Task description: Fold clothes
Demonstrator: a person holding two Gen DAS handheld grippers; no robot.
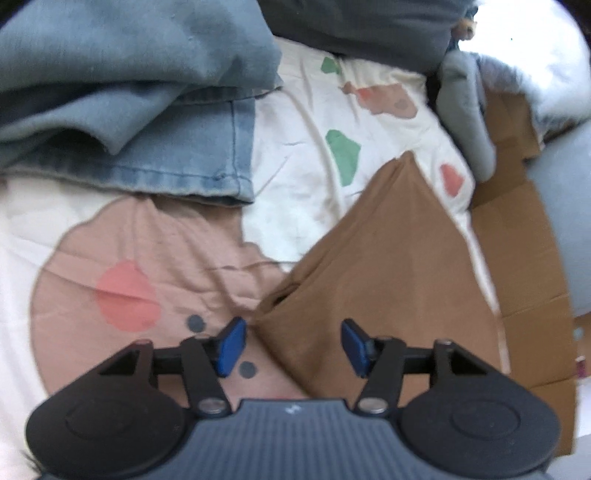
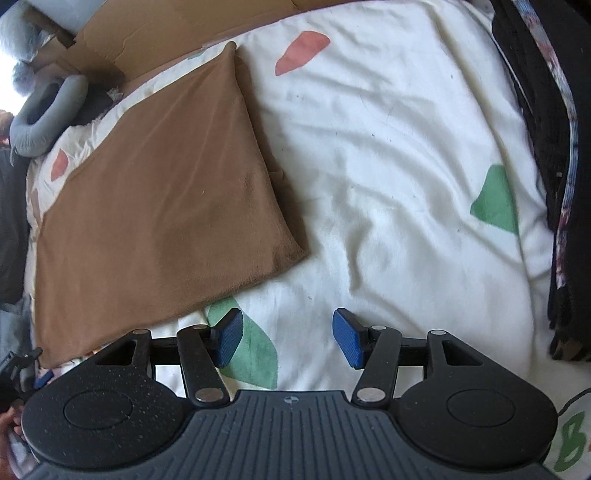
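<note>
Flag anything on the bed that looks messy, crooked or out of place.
The brown cloth lies folded flat on the white bedspread, but at a slant to it. The jeans sit in a rumpled heap with other blue cloth beside it, not folded. Both grippers, left and right, are open and empty. Nothing looks spilled or damaged.

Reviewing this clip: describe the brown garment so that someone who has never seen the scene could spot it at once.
Start from the cream bedspread printed with green and pink patches that fills both views. On it, near the flattened cardboard at the bed's edge, lies the brown garment, folded flat into a neat four-sided slab. Unlike the crumpled blue jeans nearby, it is plain, smooth and a single tan-brown colour.
</note>
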